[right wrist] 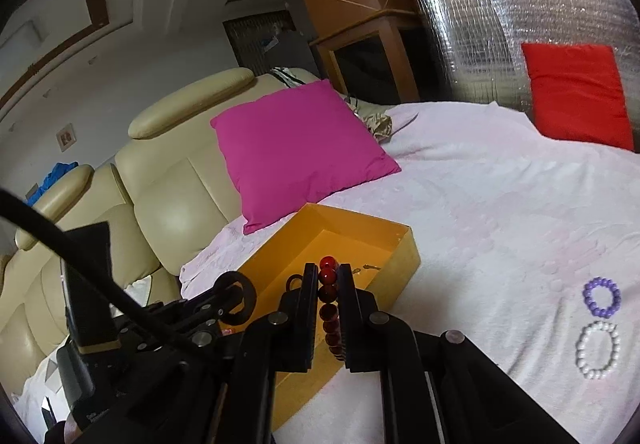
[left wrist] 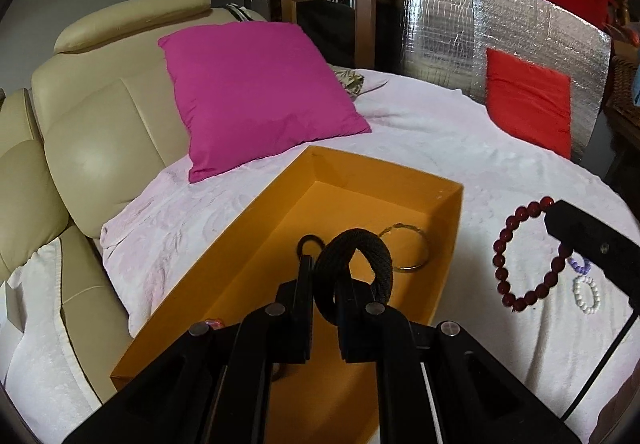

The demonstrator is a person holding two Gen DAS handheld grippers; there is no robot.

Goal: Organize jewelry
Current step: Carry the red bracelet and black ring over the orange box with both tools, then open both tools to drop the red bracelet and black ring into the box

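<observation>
The orange box [left wrist: 256,244] lay on the bed. My left gripper [left wrist: 326,284] clenched a black bracelet [left wrist: 360,256] over it; my right gripper [right wrist: 329,300] pinched the red bead bracelet [left wrist: 516,256] just beside — next, I judged, release both inside.

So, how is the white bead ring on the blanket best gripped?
Grip the white bead ring across one side of its loop, coming from above. It lies flat on the blanket, so one finger goes inside the loop and one outside. Take the side away from the purple ring, which lies close by.
</observation>
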